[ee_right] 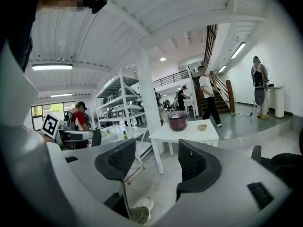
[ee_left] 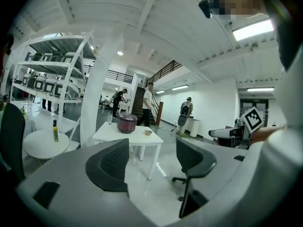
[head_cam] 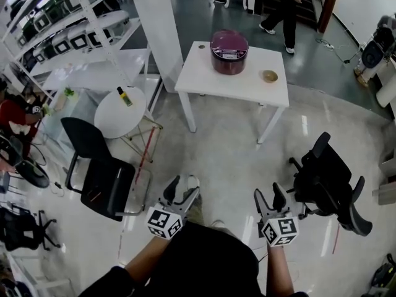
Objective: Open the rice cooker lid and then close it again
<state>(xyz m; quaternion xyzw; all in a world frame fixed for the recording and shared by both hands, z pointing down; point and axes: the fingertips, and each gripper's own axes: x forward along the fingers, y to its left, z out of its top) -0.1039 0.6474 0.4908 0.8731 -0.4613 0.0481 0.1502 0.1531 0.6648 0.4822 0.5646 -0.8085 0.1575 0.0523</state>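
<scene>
Left tongs (head_cam: 181, 192) and right tongs (head_cam: 269, 198) both gape wide, empty, well apart from the round maroon rice cooker (head_cam: 229, 52) on the white table (head_cam: 204, 82). Its glossy hinged lid (head_cam: 229, 43) looks stiff and slick, so best taken at the front edge.

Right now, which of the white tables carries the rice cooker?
The square table, which also holds a small bowl beside the rice cooker. The round table carries only a bottle.

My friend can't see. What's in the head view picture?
A purple rice cooker, lid shut, sits on a white table across the floor. Down low, the left gripper and right gripper have open, empty jaws.
</scene>
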